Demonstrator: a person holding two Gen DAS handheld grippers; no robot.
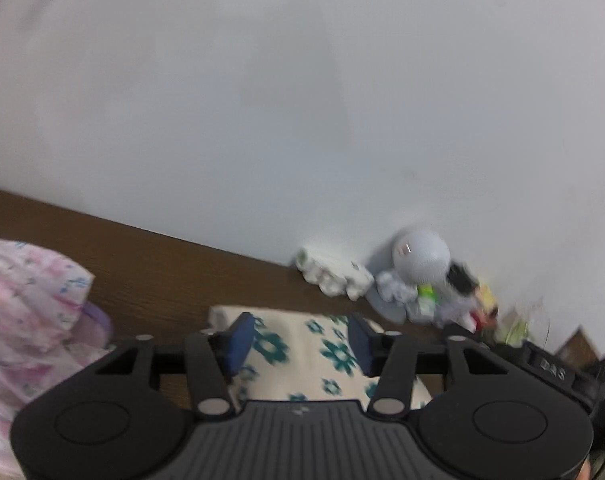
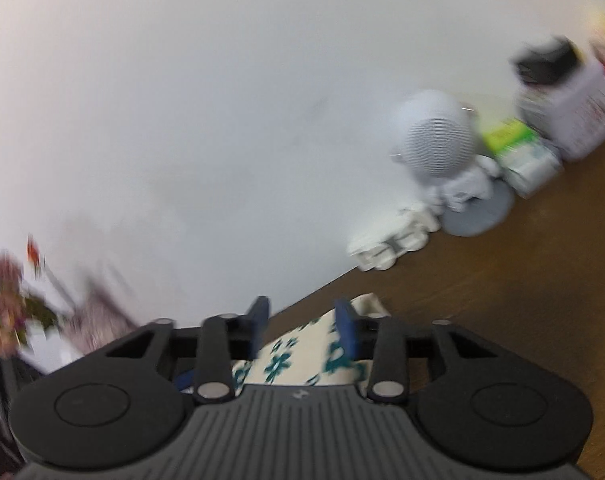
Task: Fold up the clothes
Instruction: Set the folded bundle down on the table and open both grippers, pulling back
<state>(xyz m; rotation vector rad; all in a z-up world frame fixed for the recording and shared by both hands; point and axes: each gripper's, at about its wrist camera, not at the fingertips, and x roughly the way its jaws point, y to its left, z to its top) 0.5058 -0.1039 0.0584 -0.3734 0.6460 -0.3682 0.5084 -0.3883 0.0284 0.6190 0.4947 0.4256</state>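
Cream cloth with teal flowers lies on the brown desk, under both tools. Left hand-held gripper is spread, pads either side of the fabric, not pinching. Right hand-held gripper is also spread over the cloth's edge. Both views are blurred. Risks: a grab could catch only one layer; a wide swing could hit the white figurine; pink garment nearby could tangle in.

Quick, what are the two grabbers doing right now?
Left gripper: open, jaws apart over the flowered cloth.
Right gripper: open, over the same cloth.
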